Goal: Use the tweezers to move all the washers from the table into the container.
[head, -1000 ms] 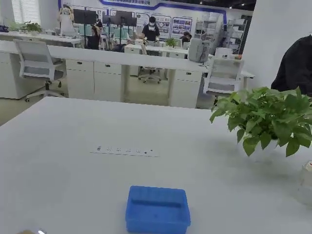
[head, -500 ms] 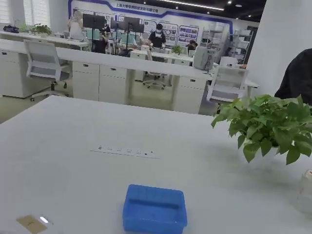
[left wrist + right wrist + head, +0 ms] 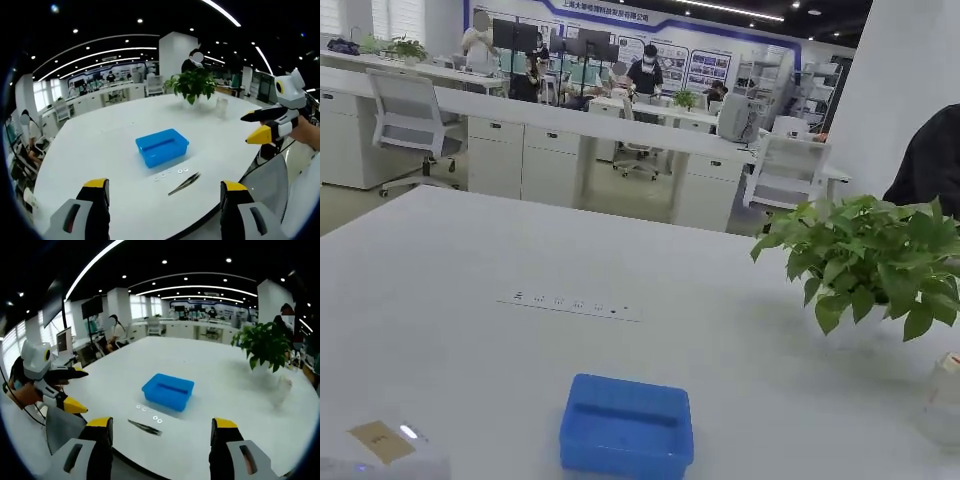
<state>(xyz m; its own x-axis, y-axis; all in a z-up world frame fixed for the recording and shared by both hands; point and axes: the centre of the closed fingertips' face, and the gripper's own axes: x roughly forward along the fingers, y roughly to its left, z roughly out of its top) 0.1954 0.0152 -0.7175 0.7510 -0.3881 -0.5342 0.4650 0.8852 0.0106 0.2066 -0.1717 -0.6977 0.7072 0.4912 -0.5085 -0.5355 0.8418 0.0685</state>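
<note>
A blue container stands on the white table. Several small washers lie in a row just in front of it. Metal tweezers lie on the table beside the washers, near the front edge. My left gripper is open and held in the air off the table's edge, with nothing between its jaws. My right gripper is also open and hovers off the edge, holding nothing.
A potted green plant and a clear jar stand at the table's right. A socket panel is set into the tabletop. A white device with a tan label lies at the near left. Office chairs stand by the table.
The head view has tilted slightly down, bringing the white device into sight at the near left. Nothing on the table has moved.
</note>
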